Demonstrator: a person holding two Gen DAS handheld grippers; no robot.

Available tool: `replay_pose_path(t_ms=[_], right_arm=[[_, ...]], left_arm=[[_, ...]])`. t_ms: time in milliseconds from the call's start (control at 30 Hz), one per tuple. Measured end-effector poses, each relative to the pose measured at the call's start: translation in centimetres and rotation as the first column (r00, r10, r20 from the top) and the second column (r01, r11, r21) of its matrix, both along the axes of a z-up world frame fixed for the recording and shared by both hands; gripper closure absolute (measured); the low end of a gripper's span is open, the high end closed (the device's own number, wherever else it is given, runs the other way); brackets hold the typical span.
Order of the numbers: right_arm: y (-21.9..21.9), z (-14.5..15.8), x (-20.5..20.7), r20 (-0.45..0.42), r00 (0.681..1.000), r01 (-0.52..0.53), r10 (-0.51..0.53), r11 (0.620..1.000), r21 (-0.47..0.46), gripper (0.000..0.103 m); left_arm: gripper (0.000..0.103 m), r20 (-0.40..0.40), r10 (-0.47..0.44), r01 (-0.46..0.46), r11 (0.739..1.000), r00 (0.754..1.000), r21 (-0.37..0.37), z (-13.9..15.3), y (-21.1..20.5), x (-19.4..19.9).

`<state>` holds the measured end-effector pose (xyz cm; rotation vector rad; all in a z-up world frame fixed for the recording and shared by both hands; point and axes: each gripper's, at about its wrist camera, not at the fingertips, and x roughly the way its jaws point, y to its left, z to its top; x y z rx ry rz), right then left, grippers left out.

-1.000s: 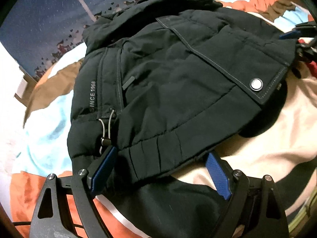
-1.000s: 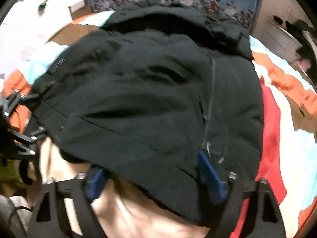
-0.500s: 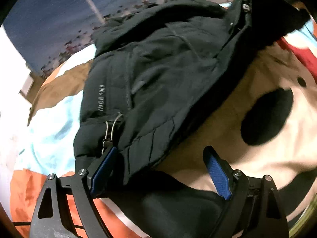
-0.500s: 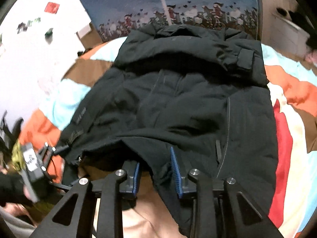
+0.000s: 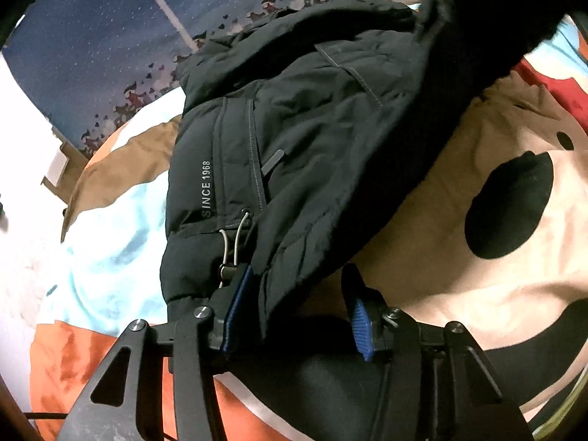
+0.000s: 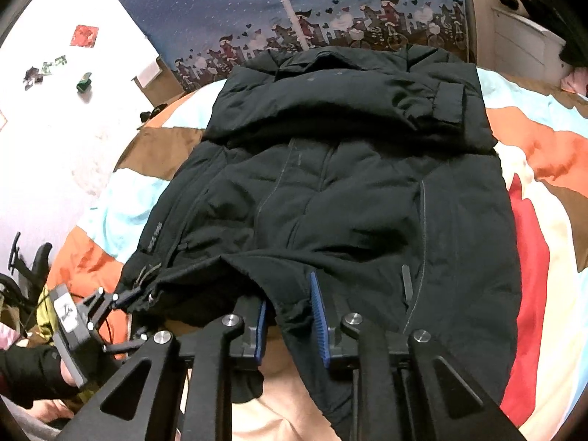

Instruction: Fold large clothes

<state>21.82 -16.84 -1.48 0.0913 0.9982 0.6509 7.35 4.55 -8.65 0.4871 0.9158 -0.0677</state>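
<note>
A black padded jacket lies on a bed, collar at the far end, with "SINCE 1968" printed on its side. My right gripper is shut on the jacket's bottom hem and holds it lifted off the blanket. My left gripper sits at the hem's left corner by the drawcord. Its jaws stand part open around the hem edge. It also shows in the right wrist view at lower left.
The bed carries a cartoon blanket in cream, orange, red, brown and pale blue. A dark blue patterned curtain hangs behind the bed. A white cabinet stands at the far right. A white wall is to the left.
The right gripper closed on the hem and lifted it, pulling the right half up. The left gripper's jaws narrowed around the hem's left corner.
</note>
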Motion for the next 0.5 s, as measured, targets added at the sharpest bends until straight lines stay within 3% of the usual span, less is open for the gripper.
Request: replay_pose_path(t_ms=[167, 200, 233, 300, 367, 500], right_arm=[[0.3, 0.8, 0.1, 0.037, 0.999, -0.014, 0.014, 1.0, -0.01, 0.084], [0.3, 0.8, -0.1, 0.045, 0.999, -0.018, 0.019, 1.0, -0.023, 0.084], [0.3, 0.6, -0.4, 0.048, 0.999, -0.02, 0.022, 0.999, -0.032, 0.084], [-0.3, 0.0, -0.7, 0.036, 0.999, -0.012, 0.014, 0.999, -0.044, 0.084], [-0.8, -0.5, -1.3, 0.038, 0.999, -0.002, 0.005, 0.998, -0.063, 0.084], [-2.3, -1.1, -3.3, 0.062, 0.998, 0.024, -0.021, 0.999, -0.046, 0.093]], left_arm=[[0.059, -0.01, -0.002, 0.002, 1.0, 1.0, 0.007, 0.0, 0.3, 0.0], [0.066, -0.006, 0.007, -0.007, 1.0, 1.0, 0.0, 0.2, 0.3, 0.1], [0.082, 0.002, 0.022, -0.022, 1.0, 1.0, -0.007, 0.3, 0.5, 0.1], [0.091, 0.014, 0.06, -0.059, 0.995, 0.998, -0.077, 1.2, 1.6, 0.6], [0.095, 0.037, 0.091, -0.084, 0.985, 0.995, -0.152, 2.5, 2.6, 0.9], [0.098, 0.149, 0.084, -0.056, 0.982, 0.985, -0.181, 5.4, 2.4, 0.2]])
